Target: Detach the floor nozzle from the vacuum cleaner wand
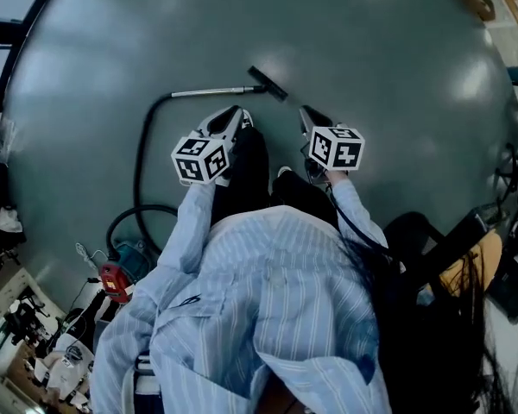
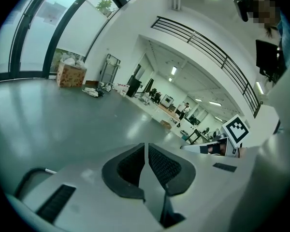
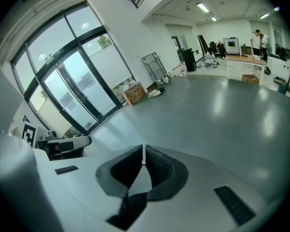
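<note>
In the head view a silver wand [image 1: 209, 91] lies on the grey floor, with the black floor nozzle [image 1: 268, 83] on its right end. A black hose [image 1: 142, 158] curves from the wand's left end back to the red and teal vacuum body [image 1: 121, 270]. My left gripper [image 1: 242, 112] hovers just below the wand, a little left of the nozzle; it is shut and holds nothing [image 2: 145, 149]. My right gripper [image 1: 304, 110] hangs just right of the nozzle and slightly below it, also shut and bare [image 3: 143, 153]. Neither gripper touches the vacuum.
The person's legs stand between the grippers. Cluttered gear lies at the lower left [image 1: 34, 335], and a dark chair stands at the right [image 1: 453, 244]. A cardboard box [image 2: 71, 75] sits by the windows, and desks stand far off. Glass doors [image 3: 72, 91] fill the wall.
</note>
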A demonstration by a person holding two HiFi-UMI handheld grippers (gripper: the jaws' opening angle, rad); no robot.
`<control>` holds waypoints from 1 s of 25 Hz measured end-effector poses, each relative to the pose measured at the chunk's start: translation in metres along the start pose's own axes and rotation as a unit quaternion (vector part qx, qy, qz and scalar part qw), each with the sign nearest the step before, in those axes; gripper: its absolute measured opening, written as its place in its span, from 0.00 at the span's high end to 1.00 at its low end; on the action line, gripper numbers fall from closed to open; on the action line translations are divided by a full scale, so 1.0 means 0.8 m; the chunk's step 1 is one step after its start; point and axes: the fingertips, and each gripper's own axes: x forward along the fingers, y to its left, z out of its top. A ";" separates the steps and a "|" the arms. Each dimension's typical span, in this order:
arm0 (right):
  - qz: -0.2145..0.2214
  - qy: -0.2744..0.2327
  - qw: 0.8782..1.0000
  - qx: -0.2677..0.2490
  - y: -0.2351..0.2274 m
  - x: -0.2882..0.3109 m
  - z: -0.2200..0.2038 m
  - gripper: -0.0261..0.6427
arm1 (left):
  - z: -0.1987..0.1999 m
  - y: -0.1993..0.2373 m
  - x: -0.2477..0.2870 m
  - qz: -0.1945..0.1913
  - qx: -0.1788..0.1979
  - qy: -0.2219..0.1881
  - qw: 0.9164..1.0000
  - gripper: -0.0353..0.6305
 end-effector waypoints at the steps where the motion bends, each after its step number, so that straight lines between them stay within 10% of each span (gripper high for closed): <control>1: -0.004 0.004 1.000 0.000 0.002 0.011 0.008 0.93 | 0.007 0.013 0.006 -0.003 -0.004 0.005 1.000 0.94; 13: 0.002 0.054 0.999 -0.008 -0.034 0.157 0.038 0.93 | -0.010 0.148 0.125 0.014 0.018 0.106 0.994 0.94; 25: 0.018 0.243 0.954 -0.174 -0.198 0.346 -0.107 0.69 | -0.168 0.277 0.285 0.004 0.134 0.271 0.953 0.82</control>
